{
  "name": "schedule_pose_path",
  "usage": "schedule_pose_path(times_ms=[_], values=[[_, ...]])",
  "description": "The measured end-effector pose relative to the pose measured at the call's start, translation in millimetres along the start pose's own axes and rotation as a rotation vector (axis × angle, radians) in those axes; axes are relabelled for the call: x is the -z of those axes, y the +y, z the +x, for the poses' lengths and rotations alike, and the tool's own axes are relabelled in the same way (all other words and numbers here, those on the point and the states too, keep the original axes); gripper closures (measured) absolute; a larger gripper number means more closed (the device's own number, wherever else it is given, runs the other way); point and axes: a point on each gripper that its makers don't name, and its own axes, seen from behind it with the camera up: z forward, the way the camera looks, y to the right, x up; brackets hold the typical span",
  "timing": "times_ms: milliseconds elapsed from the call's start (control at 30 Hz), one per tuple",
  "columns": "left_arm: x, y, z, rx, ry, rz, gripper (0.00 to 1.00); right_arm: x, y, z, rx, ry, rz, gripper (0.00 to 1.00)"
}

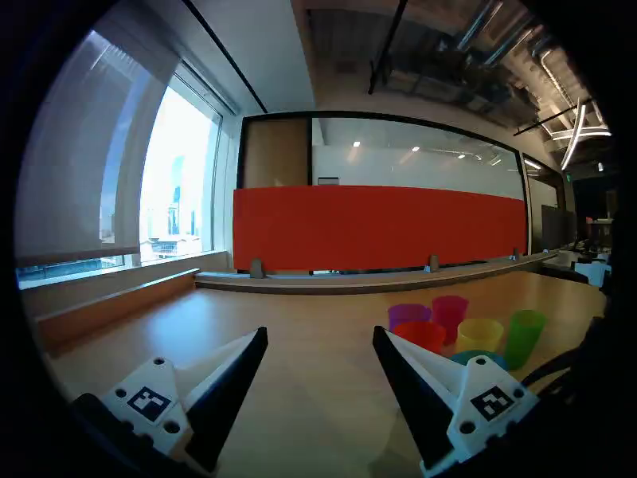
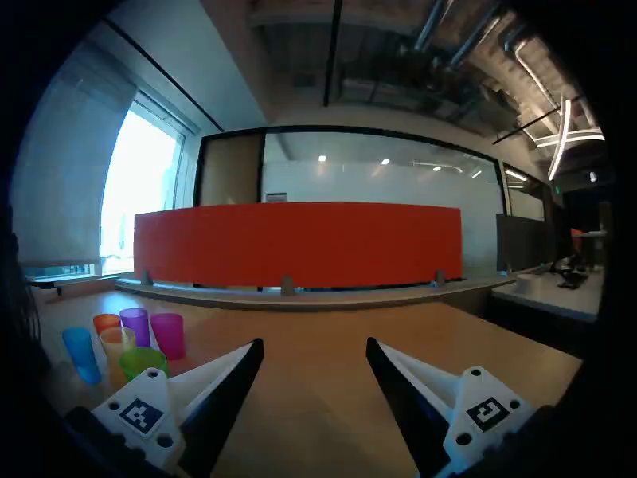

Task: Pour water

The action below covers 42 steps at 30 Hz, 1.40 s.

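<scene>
Cups (image 1: pixel 478 333) ahead, right of left claw (image 1: pixel 318 331)

In the left gripper view, a finger (image 1: pixel 414 382) of the left gripper (image 1: pixel 319 333) hides most of the blue cup (image 1: pixel 476 355) and the red cup's (image 1: pixel 420 333) lower edge. The red cup in turn covers the purple cup's (image 1: pixel 408 313) base. In the right gripper view, the right gripper's (image 2: pixel 314 344) finger (image 2: pixel 215 390) hides the green cup's (image 2: pixel 142 361) bottom. Cup contents cannot be made out.

**Smooth wood, see-through plastic**

The table (image 1: pixel 318 374) looks like pale wood, smooth with a soft sheen. The cups (image 1: pixel 479 333) are translucent coloured plastic. The left claw (image 1: pixel 319 333) and right claw (image 2: pixel 314 344) are matt plastic, white and black. The red screen (image 1: pixel 374 227) along the table's far edge looks matt.
</scene>
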Motion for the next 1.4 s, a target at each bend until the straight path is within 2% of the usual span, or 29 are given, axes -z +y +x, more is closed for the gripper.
schedule_pose_path(times_ms=[1400], values=[[0.3, -1.3, -0.5, 0.000, 0.000, 0.000, 0.02, -0.5, -2.2, -5.0, 0.003, -0.014, -0.003, 0.01]])
